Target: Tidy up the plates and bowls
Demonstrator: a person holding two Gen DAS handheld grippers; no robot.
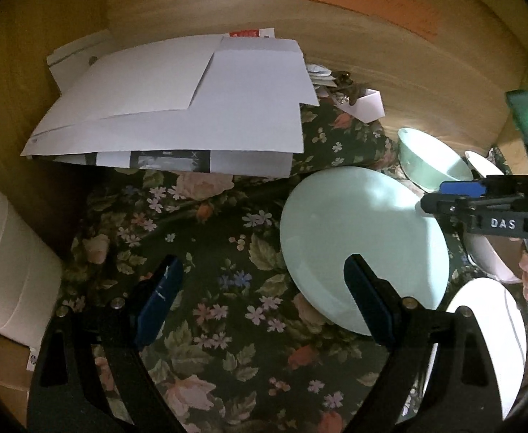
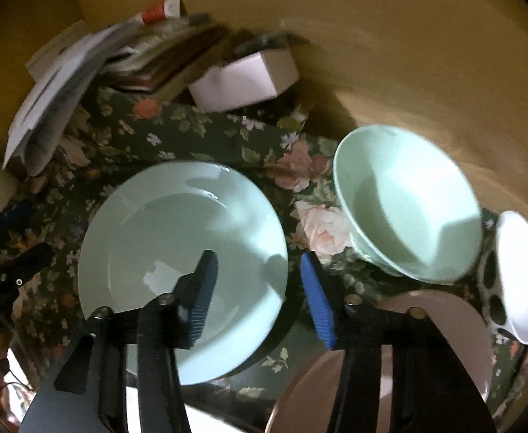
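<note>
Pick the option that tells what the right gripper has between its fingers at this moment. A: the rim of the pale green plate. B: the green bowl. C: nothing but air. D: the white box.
A: in the right wrist view the right gripper straddles the near right rim of the pale green plate, one finger over the plate and the other outside it, pads apart from it.

The left gripper (image 1: 260, 299) is pointing down with its jaws standing wide apart, and nothing is sitting between them. The right gripper (image 2: 258, 288) is also tilting down. Its jaws are standing closer together, with nothing pinched between them.
</note>
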